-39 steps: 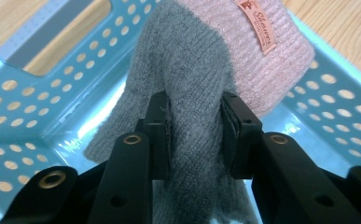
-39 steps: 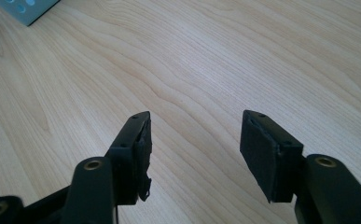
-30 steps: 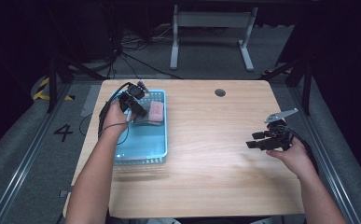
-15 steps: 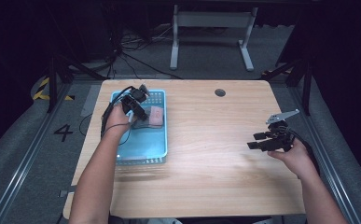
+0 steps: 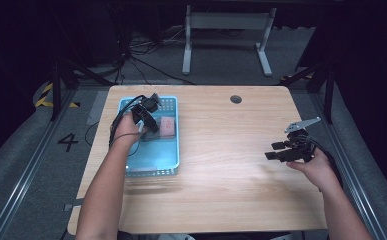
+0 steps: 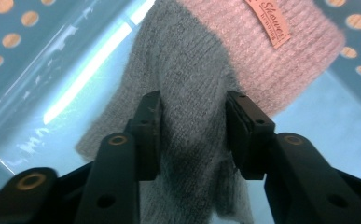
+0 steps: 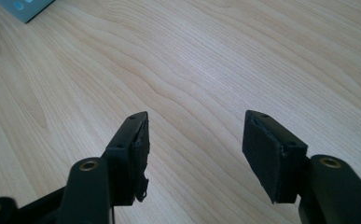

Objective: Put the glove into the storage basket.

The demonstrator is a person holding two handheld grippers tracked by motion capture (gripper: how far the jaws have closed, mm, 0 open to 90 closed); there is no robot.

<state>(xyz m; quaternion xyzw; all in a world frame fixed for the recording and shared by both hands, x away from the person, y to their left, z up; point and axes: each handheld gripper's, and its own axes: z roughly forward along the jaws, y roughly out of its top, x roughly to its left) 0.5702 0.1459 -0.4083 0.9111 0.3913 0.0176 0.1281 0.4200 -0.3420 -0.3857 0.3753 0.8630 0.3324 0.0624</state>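
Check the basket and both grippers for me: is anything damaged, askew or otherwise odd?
One thing: on the right gripper, the left-hand pad looks torn, a ragged flap hanging from its lower edge. In the blue basket, the grey knit and pink knit lie loosely overlapped, the left gripper straddling the grey one.

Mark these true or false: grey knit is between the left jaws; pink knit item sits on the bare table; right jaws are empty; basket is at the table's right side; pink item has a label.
1. Grey knit lies between the left gripper jaws: true.
2. Pink knit item sits on the bare table: false, it lies in the blue basket.
3. Right gripper jaws are empty: true, open over the table.
4. Basket is at the table's right side: false, left side.
5. Pink item has a label: true.
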